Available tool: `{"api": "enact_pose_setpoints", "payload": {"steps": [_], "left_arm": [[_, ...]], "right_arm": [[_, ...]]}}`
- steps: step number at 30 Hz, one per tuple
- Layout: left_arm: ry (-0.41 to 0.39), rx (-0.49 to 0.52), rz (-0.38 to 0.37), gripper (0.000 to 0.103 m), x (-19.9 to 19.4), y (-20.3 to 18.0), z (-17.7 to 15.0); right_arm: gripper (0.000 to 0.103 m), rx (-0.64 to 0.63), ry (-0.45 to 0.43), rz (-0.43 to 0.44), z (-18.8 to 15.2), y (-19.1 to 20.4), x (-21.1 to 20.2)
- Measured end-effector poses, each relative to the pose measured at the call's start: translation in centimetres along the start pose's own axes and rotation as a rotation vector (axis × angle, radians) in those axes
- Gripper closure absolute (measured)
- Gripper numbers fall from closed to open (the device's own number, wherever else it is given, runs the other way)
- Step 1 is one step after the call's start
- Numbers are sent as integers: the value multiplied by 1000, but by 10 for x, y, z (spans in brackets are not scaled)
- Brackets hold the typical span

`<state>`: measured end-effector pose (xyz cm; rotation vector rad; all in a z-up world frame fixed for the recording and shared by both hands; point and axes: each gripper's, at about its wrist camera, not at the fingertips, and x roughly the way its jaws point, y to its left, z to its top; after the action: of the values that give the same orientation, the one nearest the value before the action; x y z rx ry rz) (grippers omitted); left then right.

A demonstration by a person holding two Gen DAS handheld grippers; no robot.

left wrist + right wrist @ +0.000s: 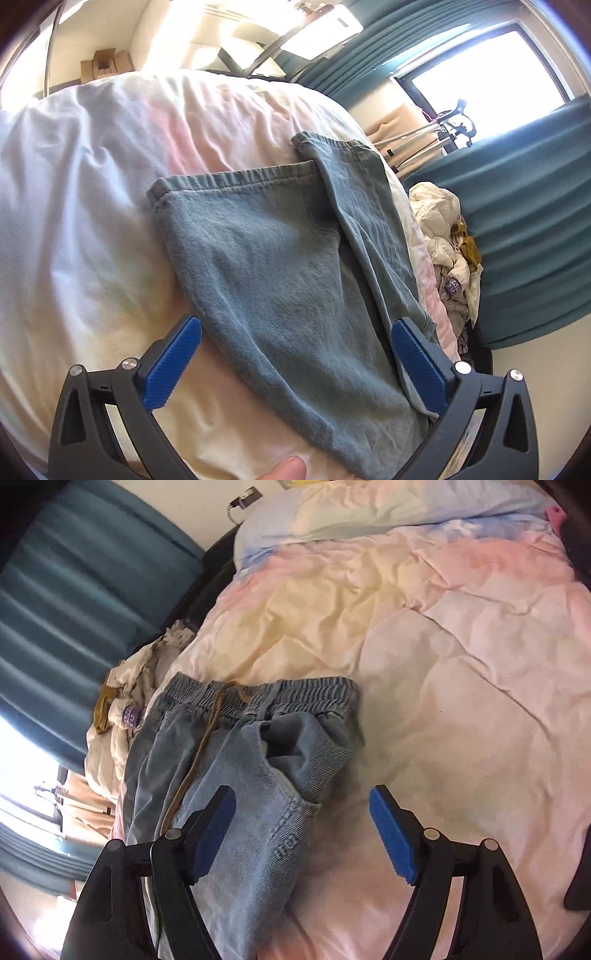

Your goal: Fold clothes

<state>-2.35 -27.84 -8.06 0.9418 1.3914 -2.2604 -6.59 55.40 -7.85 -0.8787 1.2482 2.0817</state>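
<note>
So the jeans are lying flat on the bed, on that pastel pink-and-yellow duvet, close to the edge where the pile of other laundry sits by the teal curtain.

The left gripper is hovering over the leg end, blue pads spread really wide. The folded legs run right through the gap between them, but neither pad is pressing the denim, so nothing is gripped. One leg hem sits ahead of the tongs, further up the bed. A fingertip pokes in at the bottom.

The right gripper is at the waist end, also apart and holding nothing. Its left pad hangs over the denim just below the pocket, the right pad is over bare duvet. The elastic waistband and its brown drawstring lie just ahead of it.
</note>
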Motion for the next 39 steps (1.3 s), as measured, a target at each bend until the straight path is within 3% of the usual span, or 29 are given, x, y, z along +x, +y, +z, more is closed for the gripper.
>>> {"api": "enact_pose_setpoints", "payload": {"steps": [7, 9, 11, 13, 16, 18, 21, 23, 25, 26, 29, 30, 31, 34, 39], "left_arm": [[79, -138, 15, 0, 23, 34, 12], [122, -168, 12, 6, 34, 39, 14], [183, -229, -39, 18, 47, 47, 13], [239, -296, -108, 24, 59, 53, 10], [272, -316, -129, 35, 69, 52, 7], [273, -310, -122, 43, 73, 49, 8], [254, -307, -101, 63, 74, 46, 9], [239, -298, -99, 87, 73, 43, 10], [215, -280, -111, 91, 71, 38, 14], [200, -270, -117, 91, 69, 35, 15], [148, -242, -135, 92, 63, 26, 19], [132, -241, -139, 92, 61, 24, 20], [117, -240, -144, 92, 58, 23, 21], [76, -239, -157, 93, 52, 20, 23], [48, -280, -150, 94, 44, 27, 24]], "right_arm": [[27, 153, -29, -40, 9, -33, 8], [27, 176, -7, -26, 11, -38, 17], [27, 185, 13, 0, 12, -40, 27], [27, 200, 23, 26, 12, -42, 34], [27, 220, 20, 59, 14, -46, 41], [27, 236, 20, 95, 16, -47, 47], [27, 268, 27, 165, 16, -48, 56], [28, 255, 29, 202, 17, -43, 59], [29, 223, 25, 214, 17, -36, 61], [31, 198, 20, 207, 18, -32, 62], [57, 114, -29, 116, 22, -23, 62], [73, 108, -36, 89, 23, -24, 64], [80, 120, -36, 99, 23, -27, 63], [94, 145, -42, 138, 23, -30, 58], [97, 13, -174, 138, 24, -5, 13]]}}
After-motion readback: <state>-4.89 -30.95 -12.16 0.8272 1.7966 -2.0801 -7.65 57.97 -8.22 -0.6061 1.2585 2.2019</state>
